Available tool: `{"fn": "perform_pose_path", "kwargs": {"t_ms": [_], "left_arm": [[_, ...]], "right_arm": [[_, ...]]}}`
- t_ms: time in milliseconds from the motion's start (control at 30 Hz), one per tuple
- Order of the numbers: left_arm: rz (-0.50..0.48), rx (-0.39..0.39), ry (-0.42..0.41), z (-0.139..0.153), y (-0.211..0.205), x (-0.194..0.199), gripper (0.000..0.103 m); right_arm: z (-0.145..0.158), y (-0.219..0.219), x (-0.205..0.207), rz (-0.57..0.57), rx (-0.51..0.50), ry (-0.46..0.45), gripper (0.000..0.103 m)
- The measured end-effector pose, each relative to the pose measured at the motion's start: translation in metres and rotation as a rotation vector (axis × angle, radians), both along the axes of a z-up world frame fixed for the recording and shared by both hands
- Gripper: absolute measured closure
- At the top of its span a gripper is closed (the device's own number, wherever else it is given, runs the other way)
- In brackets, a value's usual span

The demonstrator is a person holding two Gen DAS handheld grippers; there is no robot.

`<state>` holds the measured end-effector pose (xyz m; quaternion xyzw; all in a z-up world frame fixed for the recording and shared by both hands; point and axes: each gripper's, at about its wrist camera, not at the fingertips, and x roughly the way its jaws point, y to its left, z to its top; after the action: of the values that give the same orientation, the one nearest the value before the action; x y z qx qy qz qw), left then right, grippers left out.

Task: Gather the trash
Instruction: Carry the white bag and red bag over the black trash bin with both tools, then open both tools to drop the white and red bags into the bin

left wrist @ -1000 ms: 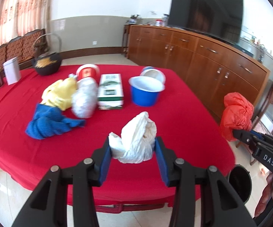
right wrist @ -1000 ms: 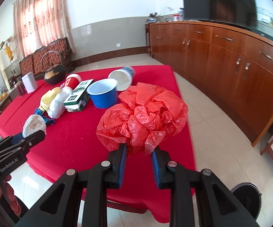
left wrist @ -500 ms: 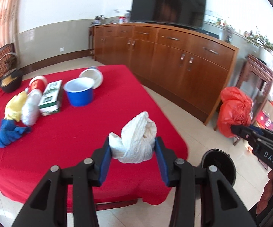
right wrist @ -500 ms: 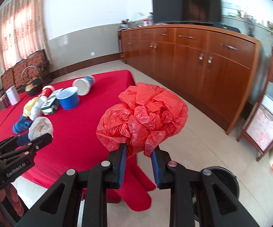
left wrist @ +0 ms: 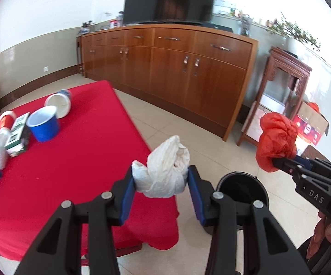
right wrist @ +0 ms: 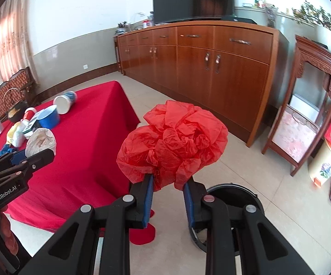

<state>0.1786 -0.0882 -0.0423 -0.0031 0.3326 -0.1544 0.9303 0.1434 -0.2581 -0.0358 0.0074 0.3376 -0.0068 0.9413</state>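
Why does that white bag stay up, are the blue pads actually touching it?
Touching. In the left wrist view, both blue pads of the left gripper press against the sides of the crumpled white bag, pinching it with no gap visible.

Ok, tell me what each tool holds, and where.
Left tool: crumpled white bag, clamped across its sides. Right tool: red bag, pinched at its underside.

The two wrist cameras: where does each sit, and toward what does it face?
Left wrist: on the left gripper, clamping a white bag; the right gripper and fingers show.
Right wrist: on the right gripper, clamping a red bag; the left gripper shows.
Shared: red table, black bin, sideboard.
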Motion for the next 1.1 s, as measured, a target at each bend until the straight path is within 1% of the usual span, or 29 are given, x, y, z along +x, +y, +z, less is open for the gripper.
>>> {"fn": "perform_pose_path", "kwargs": {"t_ms": [333,400,533,733,900,1100], "left_arm": [[-0.119,0.012,0.042,-0.016,-0.057,0.005,0.058],[-0.141,0.012,0.058,-0.02,-0.068,0.006,0.058],[-0.201,0.008,0.097,-0.032,-0.093,0.008,0.058],[-0.282,0.019,0.152,-0.051,-0.127,0.007,0.058],[-0.319,0.046,0.201,-0.068,-0.152,0.007,0.058],[-0.376,0.067,0.251,-0.092,-0.18,0.013,0.058]], "right_arm": [[-0.021,-0.053,-0.011,-0.096,-0.007,0.049,0.077],[-0.029,-0.07,-0.015,-0.12,-0.012,0.07,0.077],[-0.037,-0.086,-0.018,-0.14,-0.015,0.089,0.077],[-0.064,-0.12,-0.023,-0.173,-0.012,0.152,0.077],[-0.089,-0.144,-0.025,-0.186,-0.007,0.21,0.077],[-0.12,-0.161,-0.021,-0.183,0.002,0.273,0.077]]}}
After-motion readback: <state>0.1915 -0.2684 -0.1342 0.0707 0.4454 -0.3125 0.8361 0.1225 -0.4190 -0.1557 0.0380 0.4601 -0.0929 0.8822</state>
